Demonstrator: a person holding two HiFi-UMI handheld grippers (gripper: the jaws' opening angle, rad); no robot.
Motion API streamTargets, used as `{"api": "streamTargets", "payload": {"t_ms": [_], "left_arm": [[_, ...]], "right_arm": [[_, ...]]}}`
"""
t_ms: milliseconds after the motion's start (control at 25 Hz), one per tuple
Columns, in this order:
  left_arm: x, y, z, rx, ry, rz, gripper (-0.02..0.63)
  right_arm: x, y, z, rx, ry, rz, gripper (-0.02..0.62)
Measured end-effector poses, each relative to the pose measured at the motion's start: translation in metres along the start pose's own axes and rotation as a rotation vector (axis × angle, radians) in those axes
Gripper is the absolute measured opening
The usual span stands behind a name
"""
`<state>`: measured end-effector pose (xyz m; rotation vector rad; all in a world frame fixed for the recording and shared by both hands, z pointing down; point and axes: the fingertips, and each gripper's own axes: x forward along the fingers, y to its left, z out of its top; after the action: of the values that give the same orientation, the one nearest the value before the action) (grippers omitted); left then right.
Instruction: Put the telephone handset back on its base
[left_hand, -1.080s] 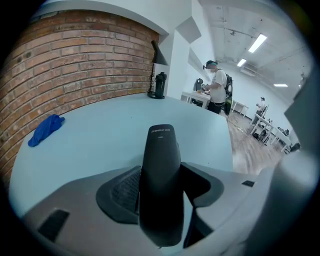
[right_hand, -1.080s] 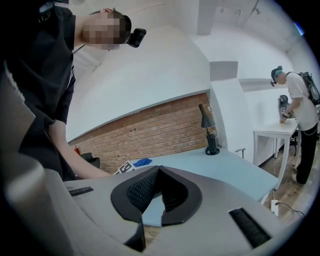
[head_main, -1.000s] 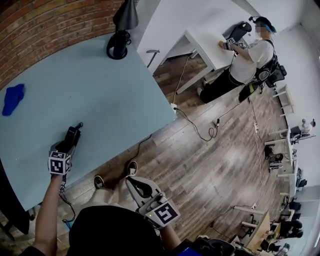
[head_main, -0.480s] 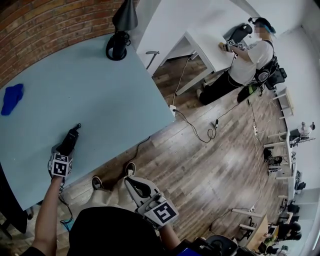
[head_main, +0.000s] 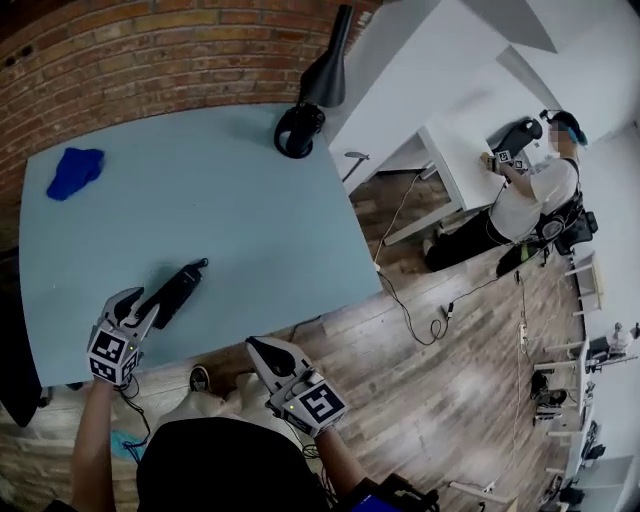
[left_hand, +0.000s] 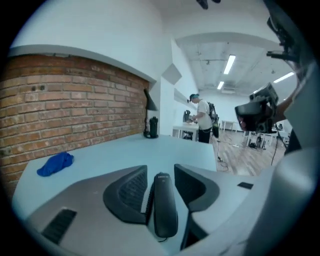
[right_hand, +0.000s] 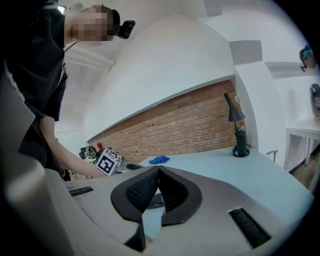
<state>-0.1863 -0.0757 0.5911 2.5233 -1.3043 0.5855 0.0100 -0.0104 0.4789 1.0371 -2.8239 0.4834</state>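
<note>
A black telephone handset (head_main: 178, 292) lies flat on the light blue table (head_main: 230, 210), with a thin cord at its far end. I cannot tell a base apart from it. My left gripper (head_main: 137, 312) is at the handset's near end. In the left gripper view the handset (left_hand: 164, 210) lies between the jaws of the left gripper (left_hand: 160, 169). They are closing, and a gap still shows at the right pad. My right gripper (head_main: 262, 350) hangs off the table's near edge, shut and empty; in its own view the right gripper (right_hand: 158, 169) has its pads meeting.
A blue cloth (head_main: 75, 170) lies at the table's far left. A black desk lamp (head_main: 305, 115) stands at the far right corner. Beyond the table a person (head_main: 530, 190) works at a white desk (head_main: 450, 130). A cable (head_main: 410, 300) trails over the wooden floor.
The head view has swung, so the table now sits more central. The left gripper has drawn back from over the handset to its near end. The right gripper stays by the table's edge.
</note>
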Motion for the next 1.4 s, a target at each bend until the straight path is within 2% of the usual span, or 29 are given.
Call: {"api": "streamTargets", "payload": {"t_ms": [80,200,320,400,480,600,800,920,1080,1400], "left_arm": [[-0.032,0.010,0.033,0.027,-0.093,0.041,0.190],[-0.085,0.030,0.090,0.082,-0.232,0.150,0.141],[-0.141,0.045,0.142,0.061,-0.389,0.238,0.095],[-0.171,0.048,0.160,0.064,-0.459,0.270,0.044],[-0.191,0.048,0.165,0.076,-0.490,0.283,0.029],[-0.206,0.043,0.147,0.032,-0.488,0.296,0.028],[-0.205,0.024,0.073,-0.084,-0.371,0.305,0.028],[-0.202,0.016,0.039,-0.101,-0.318,0.281,0.028],[-0.204,0.017,0.019,-0.114,-0.294,0.258,0.028],[-0.173,0.015,0.028,-0.091,-0.286,0.198,0.029]], "right_arm": [[0.026,0.006,0.026,-0.062,-0.041,0.053,0.018],[0.063,0.021,0.076,-0.169,-0.154,0.147,0.018],[0.091,0.049,0.122,-0.204,-0.256,0.248,0.018],[0.107,0.080,0.139,-0.221,-0.273,0.342,0.018],[0.121,0.112,0.140,-0.276,-0.259,0.419,0.017],[0.132,0.147,0.116,-0.317,-0.207,0.480,0.017],[0.135,0.172,0.039,-0.241,-0.067,0.506,0.017],[0.132,0.181,0.006,-0.224,-0.004,0.499,0.017],[0.130,0.186,-0.006,-0.215,-0.004,0.482,0.017],[0.128,0.160,0.005,-0.213,-0.037,0.413,0.017]]}}
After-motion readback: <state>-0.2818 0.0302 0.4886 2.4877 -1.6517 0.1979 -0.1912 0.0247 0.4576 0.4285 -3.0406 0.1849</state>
